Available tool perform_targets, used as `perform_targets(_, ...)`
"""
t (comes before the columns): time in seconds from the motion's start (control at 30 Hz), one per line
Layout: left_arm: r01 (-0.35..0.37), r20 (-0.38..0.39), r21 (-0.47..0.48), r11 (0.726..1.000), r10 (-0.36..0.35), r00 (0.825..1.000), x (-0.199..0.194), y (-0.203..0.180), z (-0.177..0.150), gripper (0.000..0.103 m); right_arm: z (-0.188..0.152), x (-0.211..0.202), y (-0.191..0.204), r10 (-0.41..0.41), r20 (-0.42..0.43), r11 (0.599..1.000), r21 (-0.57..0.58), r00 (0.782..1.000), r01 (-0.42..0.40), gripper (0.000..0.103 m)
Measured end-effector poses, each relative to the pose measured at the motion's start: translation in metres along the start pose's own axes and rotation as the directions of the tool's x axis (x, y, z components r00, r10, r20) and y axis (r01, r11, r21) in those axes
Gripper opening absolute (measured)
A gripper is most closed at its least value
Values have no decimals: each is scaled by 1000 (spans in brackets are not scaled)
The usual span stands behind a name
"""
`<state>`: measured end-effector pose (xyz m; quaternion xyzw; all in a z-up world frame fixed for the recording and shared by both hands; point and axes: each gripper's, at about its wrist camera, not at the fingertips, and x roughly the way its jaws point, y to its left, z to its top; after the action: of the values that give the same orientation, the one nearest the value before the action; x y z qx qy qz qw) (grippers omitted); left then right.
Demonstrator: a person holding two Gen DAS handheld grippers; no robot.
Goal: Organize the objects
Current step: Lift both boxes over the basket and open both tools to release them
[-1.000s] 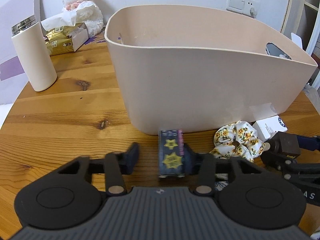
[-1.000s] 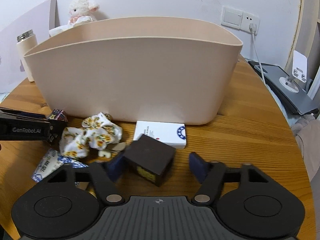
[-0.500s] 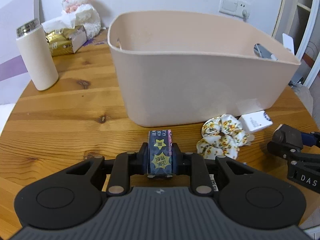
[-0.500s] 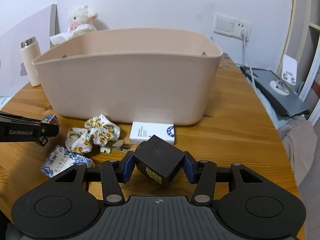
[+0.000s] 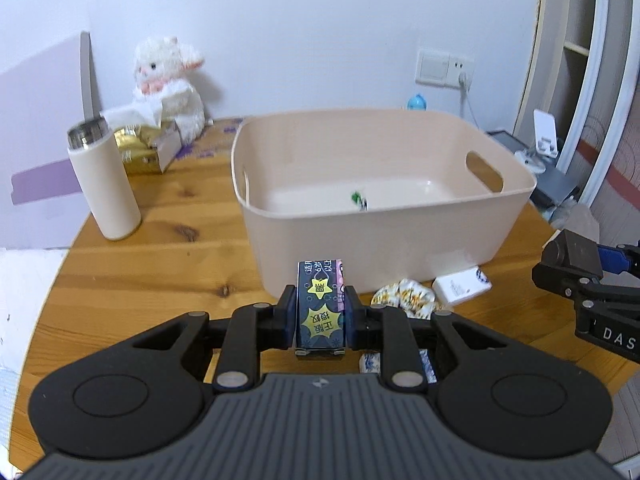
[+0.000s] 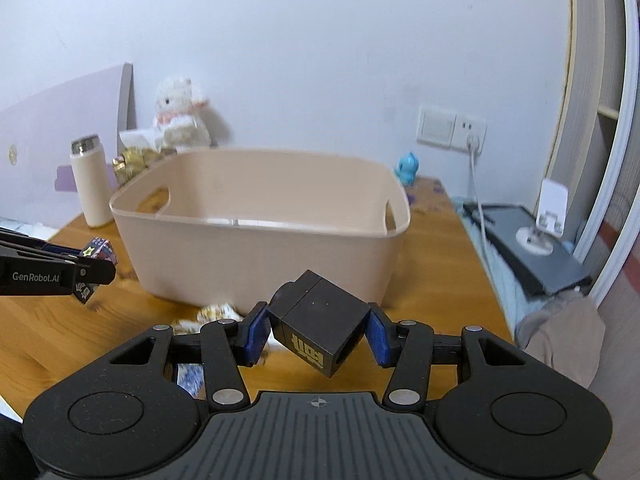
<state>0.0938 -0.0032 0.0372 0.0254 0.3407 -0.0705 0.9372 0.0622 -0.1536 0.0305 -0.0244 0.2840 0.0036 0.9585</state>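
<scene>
Both jaws clamp cargo: left gripper (image 5: pixel 321 316) holds a starred pack (image 5: pixel 321 312), right gripper (image 6: pixel 316 330) a black box (image 6: pixel 318 330), short of the bin's near rim (image 5: pixel 384 210); next, likely carry over and release.

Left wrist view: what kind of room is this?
Probably a bedroom or other home room: a plush lamb by the wall, a wooden table with a beige storage bin, and a wall socket.
</scene>
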Motion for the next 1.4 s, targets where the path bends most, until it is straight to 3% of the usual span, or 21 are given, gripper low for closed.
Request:
perform_targets(0.3,-36,107,39,999,32,994,-21,-6,34,25,36,-15,-4,-21,109,1000,-19,994,23,48)
perform_targets(0.6,-70,144,46,996,62,988,7,-12,80,25,72,6,-7,-47,159,998,-35,986,53,48)
perform_targets(0.93,-100,28,-29,995,101,994,79,-7,95,25,93,64,-11,-71,117,997,-25,991,74,48)
perform_targets(1.27,-112,-80,-16,994,110,991,136,-4,85,25,75,126,-7,-99,-6,994,-41,995,99,48)
perform_targets(1.4,-127,-81,14,992,127,989,139,-8,81,26,71,135,-8,-108,-31,994,-35,994,107,48)
